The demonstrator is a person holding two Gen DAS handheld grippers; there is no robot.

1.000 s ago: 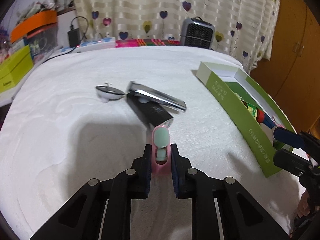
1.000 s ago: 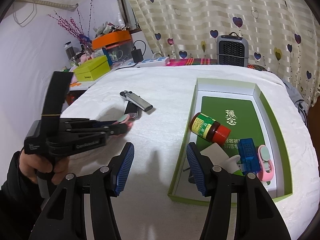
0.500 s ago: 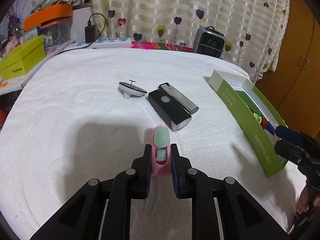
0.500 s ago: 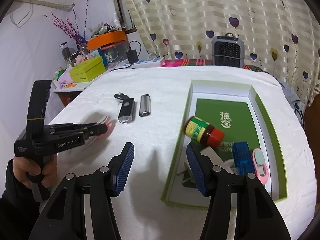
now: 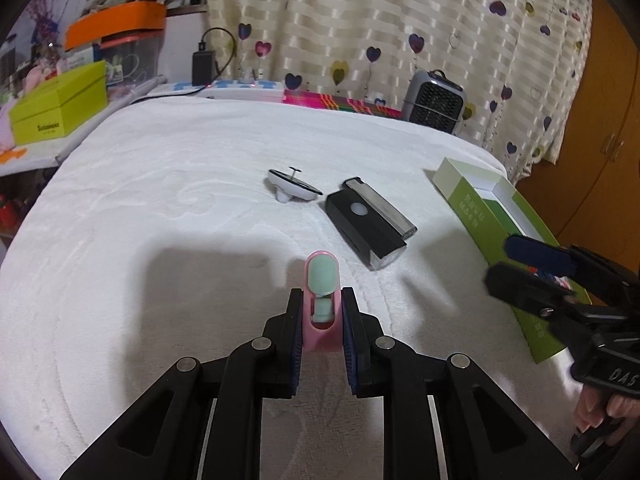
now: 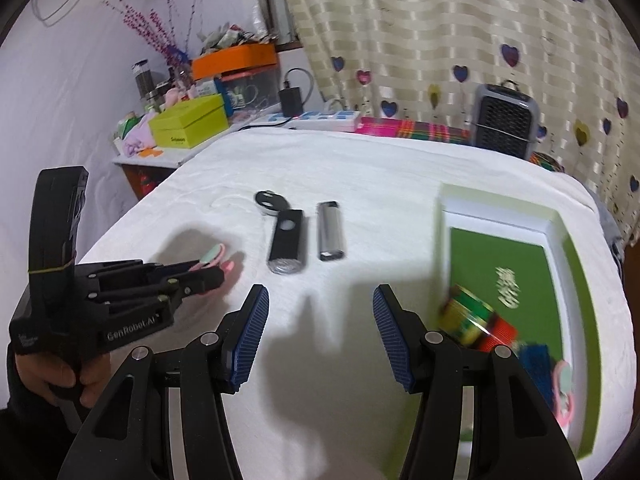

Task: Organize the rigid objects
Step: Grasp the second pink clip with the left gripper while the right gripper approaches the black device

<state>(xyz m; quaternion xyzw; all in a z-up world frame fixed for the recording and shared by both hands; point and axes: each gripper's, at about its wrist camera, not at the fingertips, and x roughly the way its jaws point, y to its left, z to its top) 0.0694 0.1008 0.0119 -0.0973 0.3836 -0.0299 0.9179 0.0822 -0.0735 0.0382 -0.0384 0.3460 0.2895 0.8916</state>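
My left gripper (image 5: 322,306) is shut on a pink clip with a mint top (image 5: 321,280), held just above the white cloth; in the right wrist view the same pink clip (image 6: 214,256) sticks out of the left gripper (image 6: 218,270). Ahead lie a black flashlight (image 5: 362,226), a silver lighter (image 5: 382,210) beside it, and a small black-and-white disc (image 5: 294,188). My right gripper (image 6: 318,320) is open and empty over bare cloth, left of the green box (image 6: 500,256), with the flashlight (image 6: 286,242) and lighter (image 6: 330,230) beyond it.
The green box (image 5: 474,208) holds a red-capped jar (image 6: 476,320), a blue item (image 6: 536,360) and a second pink clip (image 6: 562,388). A grey heater (image 6: 502,120) and power strip (image 6: 320,118) stand at the far edge. A side shelf with a yellow-green box (image 6: 190,126) is at left.
Both views have swung left: the green box slid toward the right edge of each, and the flashlight and lighter now lie ahead of the right gripper. The left grip on the clip is unchanged.
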